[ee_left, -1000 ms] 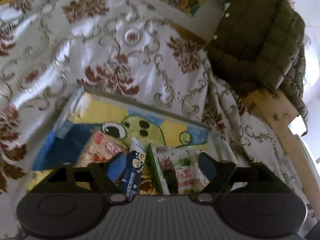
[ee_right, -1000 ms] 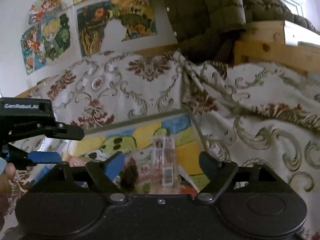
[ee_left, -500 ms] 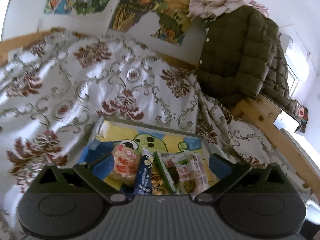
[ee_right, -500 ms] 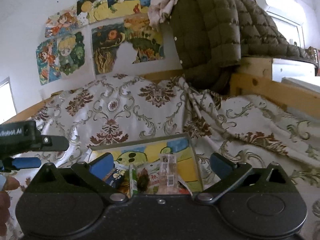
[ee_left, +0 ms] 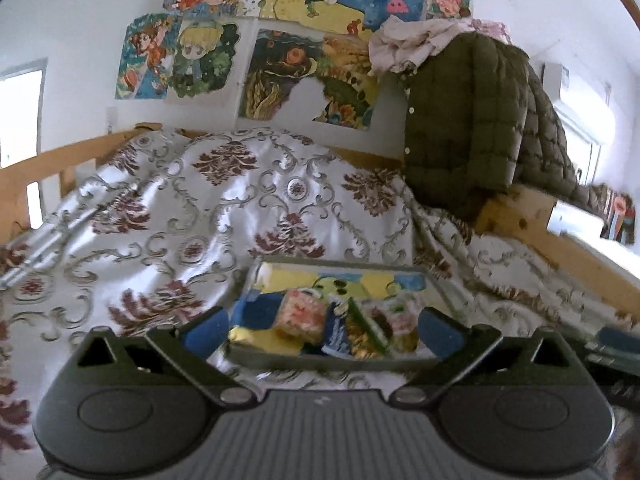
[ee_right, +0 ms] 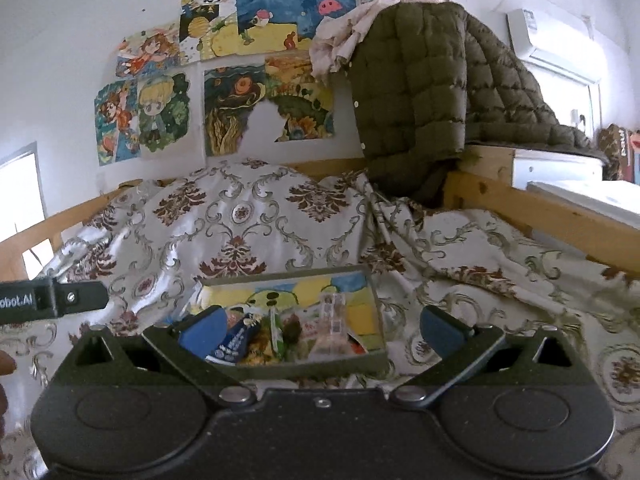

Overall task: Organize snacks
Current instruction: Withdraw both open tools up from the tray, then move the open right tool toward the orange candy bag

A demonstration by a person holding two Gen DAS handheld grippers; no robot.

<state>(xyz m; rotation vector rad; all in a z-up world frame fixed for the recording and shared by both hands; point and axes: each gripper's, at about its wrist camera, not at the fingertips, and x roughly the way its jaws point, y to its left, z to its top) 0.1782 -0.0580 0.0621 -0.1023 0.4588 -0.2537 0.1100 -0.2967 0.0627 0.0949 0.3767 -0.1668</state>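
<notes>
A shallow rectangular tray point(ee_left: 336, 362) with a cartoon frog printed on its base lies on a white bedspread point(ee_left: 224, 208) patterned with maroon and grey scrolls. Several colourful snack packets point(ee_left: 348, 320) sit packed together inside it. The left gripper point(ee_left: 320, 330) and the right gripper point(ee_right: 322, 330) both hang near the tray with blue-padded jaws spread wide, nothing between them. A quilted olive jacket point(ee_right: 432, 92) drapes over the wooden bed frame point(ee_right: 532, 208)

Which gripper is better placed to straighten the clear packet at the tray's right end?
Right, marginally. Both grippers are open, empty and short of the tray. In the right gripper view the clear packet sits nearly centred between the fingers; in the left gripper view it lies toward the right finger.
</notes>
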